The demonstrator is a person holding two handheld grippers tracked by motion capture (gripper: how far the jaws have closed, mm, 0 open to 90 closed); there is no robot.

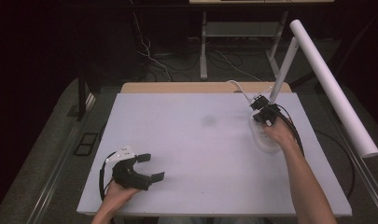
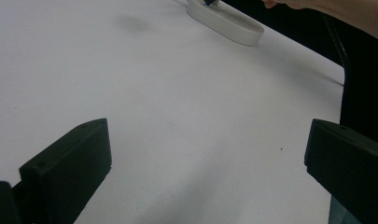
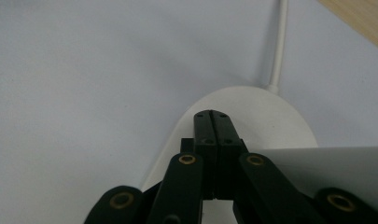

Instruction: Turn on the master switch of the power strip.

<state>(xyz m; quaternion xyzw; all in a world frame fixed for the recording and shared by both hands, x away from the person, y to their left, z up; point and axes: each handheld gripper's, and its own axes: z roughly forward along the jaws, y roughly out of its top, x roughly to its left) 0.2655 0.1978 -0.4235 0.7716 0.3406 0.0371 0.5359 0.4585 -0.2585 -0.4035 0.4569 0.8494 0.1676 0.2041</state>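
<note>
A white desk lamp stands at the table's right side, with an oval base (image 1: 267, 142), a slanted stem (image 1: 284, 67) and a long tube head (image 1: 333, 86). My right gripper (image 1: 260, 112) is shut with nothing between its jaws. Its joined tips (image 3: 212, 116) point down at the top of the lamp base (image 3: 275, 119), at or just above its surface. My left gripper (image 1: 151, 167) rests at the near left of the table, jaws wide open and nothing between them (image 2: 210, 140). The lamp base (image 2: 228, 25) lies far ahead of it.
The white table top (image 1: 196, 140) has a faint dark smudge (image 1: 208, 120) near its middle. The lamp's white cord (image 3: 280, 42) runs off the far edge over a wooden strip (image 1: 177, 87). The lamp head overhangs the right edge. Cables and desk legs stand behind.
</note>
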